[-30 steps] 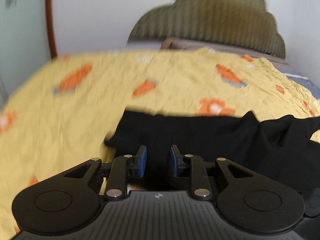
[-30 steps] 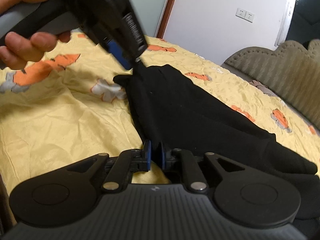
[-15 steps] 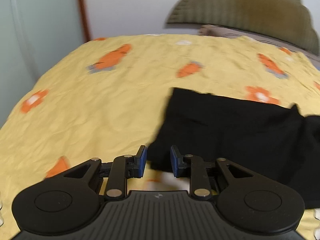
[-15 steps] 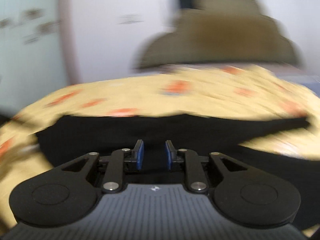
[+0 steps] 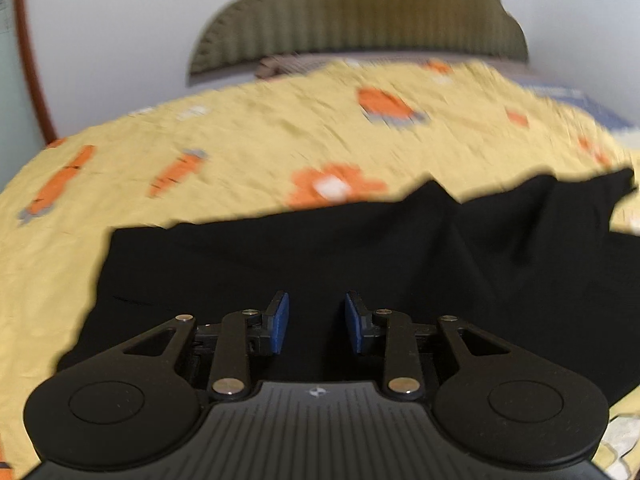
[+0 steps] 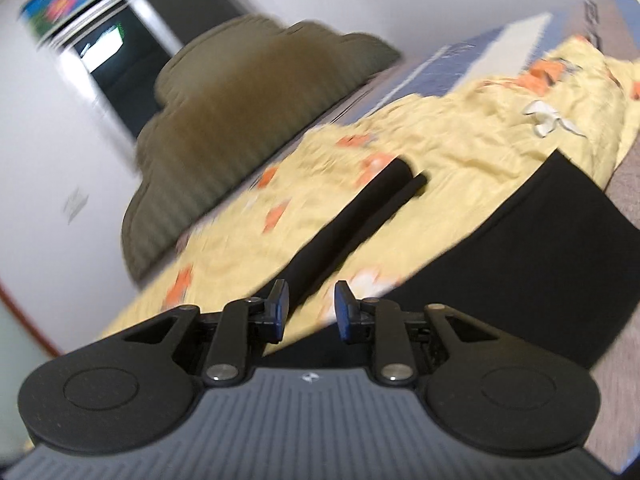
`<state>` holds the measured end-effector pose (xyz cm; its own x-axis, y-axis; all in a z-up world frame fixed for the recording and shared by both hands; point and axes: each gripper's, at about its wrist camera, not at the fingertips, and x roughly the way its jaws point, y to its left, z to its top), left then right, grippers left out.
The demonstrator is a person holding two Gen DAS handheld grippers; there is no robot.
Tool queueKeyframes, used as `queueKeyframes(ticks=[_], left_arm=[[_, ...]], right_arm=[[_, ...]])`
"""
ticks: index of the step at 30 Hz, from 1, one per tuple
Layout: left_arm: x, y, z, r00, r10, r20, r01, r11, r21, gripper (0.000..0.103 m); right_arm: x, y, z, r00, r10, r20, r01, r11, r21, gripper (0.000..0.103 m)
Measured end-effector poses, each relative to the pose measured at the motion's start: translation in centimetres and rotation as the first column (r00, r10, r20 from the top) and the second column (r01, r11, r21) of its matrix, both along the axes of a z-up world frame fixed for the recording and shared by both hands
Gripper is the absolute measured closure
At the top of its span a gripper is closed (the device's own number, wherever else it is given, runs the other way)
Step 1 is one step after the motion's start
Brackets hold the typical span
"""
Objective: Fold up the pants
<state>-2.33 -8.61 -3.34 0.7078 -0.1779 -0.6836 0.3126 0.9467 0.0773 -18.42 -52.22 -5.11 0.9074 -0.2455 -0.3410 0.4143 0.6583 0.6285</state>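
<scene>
Black pants (image 5: pixel 320 252) lie spread on a yellow bedspread with orange print (image 5: pixel 240 152). My left gripper (image 5: pixel 316 322) is open and empty, just above the near part of the pants. In the tilted, blurred right wrist view the pants show as a wide black part (image 6: pixel 532 248) at the right and a narrow leg (image 6: pixel 356 216) running away across the spread (image 6: pixel 460 144). My right gripper (image 6: pixel 308 310) is open and empty, over the gap between leg and wide part.
An olive scalloped headboard (image 5: pixel 360 16) stands against the white wall behind the bed; it also shows in the right wrist view (image 6: pixel 240 120). A red-brown door frame (image 5: pixel 28 60) is at the left. The bed's edge (image 6: pixel 624 176) runs at the far right.
My right gripper let go of the pants and swung away, now tilted. My left gripper opened slightly wider and moved from the pants' left corner to over their middle.
</scene>
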Motion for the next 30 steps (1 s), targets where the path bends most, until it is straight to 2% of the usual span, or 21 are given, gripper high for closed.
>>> queueKeyframes(ticks=[2, 5, 6, 8, 10, 12, 14, 18, 20, 23, 26, 30], left_arm=[[-0.4, -1.0, -1.1, 1.0, -0.004, -0.004, 0.004, 1.0, 0.031, 0.073], [-1.2, -1.7, -1.4, 0.999, -0.017, 0.045, 0.013, 0.997, 0.082, 0.072], [-1.2, -2.1, -1.4, 0.999, -0.017, 0.049, 0.013, 0.996, 0.087, 0.072], [-0.9, -1.9, -1.5, 0.999, -0.017, 0.05, 0.013, 0.996, 0.085, 0.072], [-0.7, -1.6, -1.5, 0.999, -0.012, 0.052, 0.008, 0.997, 0.078, 0.065], [-0.5, -1.3, -1.6, 0.998, 0.008, 0.061, -0.013, 0.996, 0.083, 0.047], [-0.3, -1.1, -1.7, 0.998, 0.021, 0.066, -0.027, 0.995, 0.093, 0.038], [0.1, -0.9, -1.5, 0.999, 0.023, 0.047, -0.027, 0.996, 0.088, 0.036], [0.1, -0.9, -1.5, 0.999, 0.025, 0.049, -0.029, 0.996, 0.09, 0.036], [0.0, -1.1, -1.6, 0.998, 0.024, 0.059, -0.03, 0.995, 0.098, 0.036], [0.1, -1.1, -1.6, 0.998, 0.022, 0.059, -0.028, 0.994, 0.102, 0.036], [0.2, -1.1, -1.5, 0.998, 0.023, 0.051, -0.028, 0.994, 0.102, 0.036]], right_arm=[[1.1, -2.1, -0.1, 1.0, -0.031, -0.002, 0.031, 0.999, 0.032, 0.078], [3.6, -4.9, 0.0, 1.0, -0.026, -0.001, 0.026, 0.998, 0.054, 0.077], [4.7, -5.7, 0.1, 1.0, -0.02, 0.0, 0.02, 0.998, 0.058, 0.068], [6.4, -6.8, 0.2, 1.0, -0.017, 0.006, 0.016, 0.997, 0.069, 0.062], [8.4, -7.9, -0.1, 1.0, -0.016, -0.011, 0.016, 0.996, 0.09, 0.062], [10.4, -8.5, -0.6, 0.999, -0.01, -0.042, 0.015, 0.994, 0.105, 0.062], [11.9, -8.6, -1.2, 0.996, -0.01, -0.087, 0.02, 0.993, 0.116, 0.062], [13.9, -8.3, -2.1, 0.986, -0.022, -0.166, 0.038, 0.995, 0.095, 0.062], [14.7, -8.6, -2.7, 0.981, -0.022, -0.194, 0.04, 0.995, 0.094, 0.064], [15.2, -8.6, -3.2, 0.98, -0.004, -0.2, 0.026, 0.994, 0.104, 0.084], [15.3, -8.4, -2.9, 0.978, -0.004, -0.209, 0.02, 0.997, 0.074, 0.094], [14.3, -8.4, -1.6, 0.983, -0.006, -0.186, 0.014, 0.999, 0.038, 0.097]])
